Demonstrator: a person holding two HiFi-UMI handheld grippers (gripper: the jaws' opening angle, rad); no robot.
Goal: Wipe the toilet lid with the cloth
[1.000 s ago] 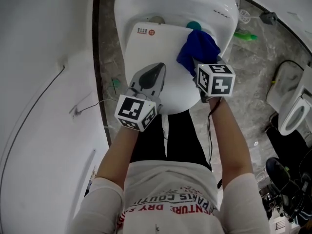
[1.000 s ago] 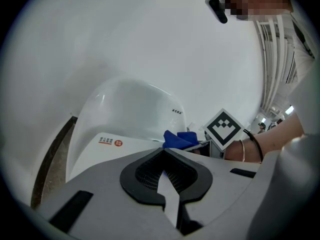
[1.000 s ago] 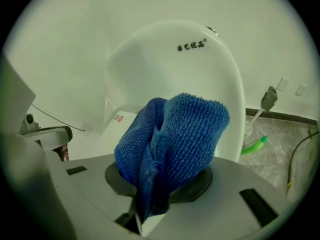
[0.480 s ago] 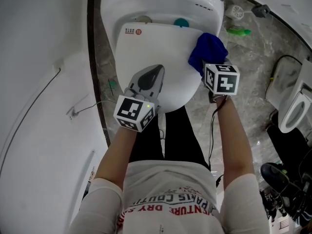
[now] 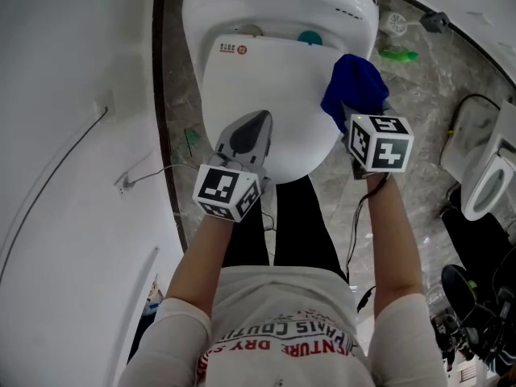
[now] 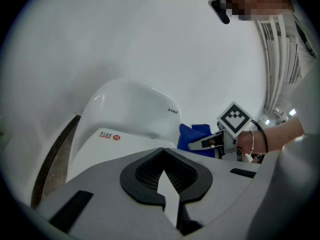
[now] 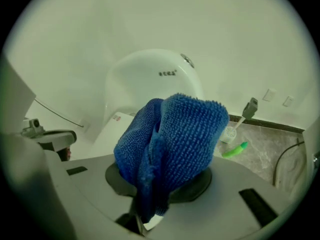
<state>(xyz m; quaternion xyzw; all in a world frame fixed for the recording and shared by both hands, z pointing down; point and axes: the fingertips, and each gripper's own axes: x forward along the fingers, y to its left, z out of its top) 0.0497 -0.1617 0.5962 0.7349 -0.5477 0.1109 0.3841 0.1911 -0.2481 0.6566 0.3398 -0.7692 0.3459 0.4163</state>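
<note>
The cloth (image 5: 355,87) is being held clamped in the right gripper (image 5: 352,113) at the lid's (image 5: 266,71) right edge, partly hanging past it. The left gripper (image 5: 251,129), jaws together and empty, is being held over the lid's front. Risks: the bunched cloth may be getting carried off the edge, with the centre left unwiped, and the left gripper could be struck on a sweep across.

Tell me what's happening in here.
A person stands over a toilet with a gripper in each hand. The right gripper has its jaws shut on a blue cloth, which it holds at the right edge of the closed toilet lid. The left gripper is over the front of the lid, its jaws shut with nothing between them.
</note>
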